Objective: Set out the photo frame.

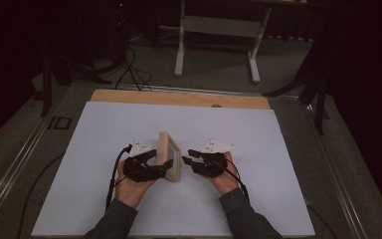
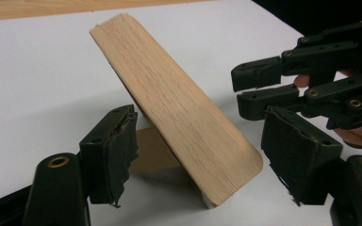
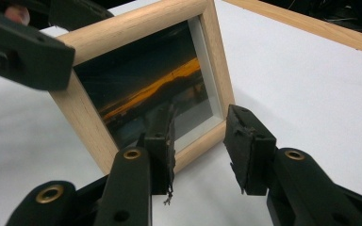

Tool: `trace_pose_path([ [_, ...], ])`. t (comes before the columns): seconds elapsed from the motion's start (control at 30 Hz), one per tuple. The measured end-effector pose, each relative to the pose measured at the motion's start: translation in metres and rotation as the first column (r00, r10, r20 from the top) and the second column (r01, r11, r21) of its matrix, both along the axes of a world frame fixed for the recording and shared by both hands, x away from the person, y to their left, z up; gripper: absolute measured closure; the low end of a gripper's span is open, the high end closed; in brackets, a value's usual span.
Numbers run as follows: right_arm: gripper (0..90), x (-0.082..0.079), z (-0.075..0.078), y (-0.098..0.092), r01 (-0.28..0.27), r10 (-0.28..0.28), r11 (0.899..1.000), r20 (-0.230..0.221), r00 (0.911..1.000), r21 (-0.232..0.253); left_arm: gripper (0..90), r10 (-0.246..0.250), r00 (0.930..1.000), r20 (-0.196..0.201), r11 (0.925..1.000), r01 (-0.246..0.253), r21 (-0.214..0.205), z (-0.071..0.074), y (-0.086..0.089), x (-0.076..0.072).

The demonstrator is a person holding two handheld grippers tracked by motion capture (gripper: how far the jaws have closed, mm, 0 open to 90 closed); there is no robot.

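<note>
Our left hand-held gripper [image 1: 163, 167] straddles the near end of a small wooden picture frame [image 1: 170, 157], one jaw on each side of it. In the left gripper view the pads [image 2: 118, 150] stand off the wood with a gap on both sides, so we call it wide and gripping nothing. Our right hand-held gripper [image 1: 191, 160] sits just beside the frame's glass face, jaws parted about halfway with bare counter between them. The frame stands on edge near the middle of the white counter [image 1: 104, 129], leaning on its back prop [image 2: 153, 150] (a short wooden tab behind it). In the right gripper view its picture shows an orange streak on dark ground. Both grippers point inward at the frame from opposite sides.
</note>
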State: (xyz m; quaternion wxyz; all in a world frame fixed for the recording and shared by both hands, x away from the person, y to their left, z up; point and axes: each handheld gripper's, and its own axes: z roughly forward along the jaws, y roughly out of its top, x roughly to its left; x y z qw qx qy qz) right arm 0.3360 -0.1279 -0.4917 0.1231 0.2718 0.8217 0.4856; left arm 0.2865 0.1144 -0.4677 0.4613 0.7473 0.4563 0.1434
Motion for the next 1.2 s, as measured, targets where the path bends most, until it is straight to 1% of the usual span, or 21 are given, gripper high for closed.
trace_pose_path([
  [0.23,62.8,0.001,0.000,-0.001,0.010,-0.010,1.000,0.001,0.9999,0.003,33.7,0.004,0.9998,-0.020,0.9999,-0.004,0.014,-0.004,-0.002,0.002],
  [0.33,62.8,0.001,0.000,0.001,0.010,-0.010,1.000,0.005,0.9999,0.001,37.8,-0.004,0.9997,-0.024,1.0000,0.004,0.009,-0.004,-0.002,0.002],
  [0.43,62.6,0.002,-0.001,0.000,0.017,-0.017,1.000,0.011,0.9998,-0.009,39.5,-0.005,0.9993,-0.037,1.0000,0.005,0.003,-0.004,-0.002,0.002],
  [0.63,62.6,0.005,0.001,-0.004,0.036,-0.036,0.999,0.014,0.9992,-0.009,42.2,-0.001,0.9987,-0.051,1.0000,0.001,-0.005,-0.003,-0.001,0.003],
  [0.77,62.5,0.005,0.002,-0.007,0.043,-0.043,0.999,0.012,0.9990,-0.004,45.6,0.010,0.9987,-0.049,0.9999,-0.010,0.003,-0.002,0.001,0.004],
  [0.93,62.5,0.007,0.006,-0.011,0.053,-0.053,0.999,0.021,0.9984,0.007,50.3,0.028,0.9982,-0.053,0.9996,-0.028,0.002,-0.002,0.003,0.005],
  [1.03,62.6,0.009,0.008,-0.013,0.062,-0.062,0.998,0.025,0.9978,0.017,53.9,0.051,0.9978,-0.041,0.9986,-0.050,0.017,-0.001,0.004,0.006],
  [1.07,62.6,0.010,0.009,-0.013,0.065,-0.066,0.998,0.025,0.9975,0.021,55.3,0.054,0.9977,-0.041,0.9984,-0.053,0.018,-0.001,0.004,0.006],
  [1.2,62.8,0.012,0.009,-0.013,0.068,-0.068,0.997,0.023,0.9974,0.026,56.1,0.055,0.9979,-0.035,0.9984,-0.054,0.014,-0.001,0.004,0.007],
])
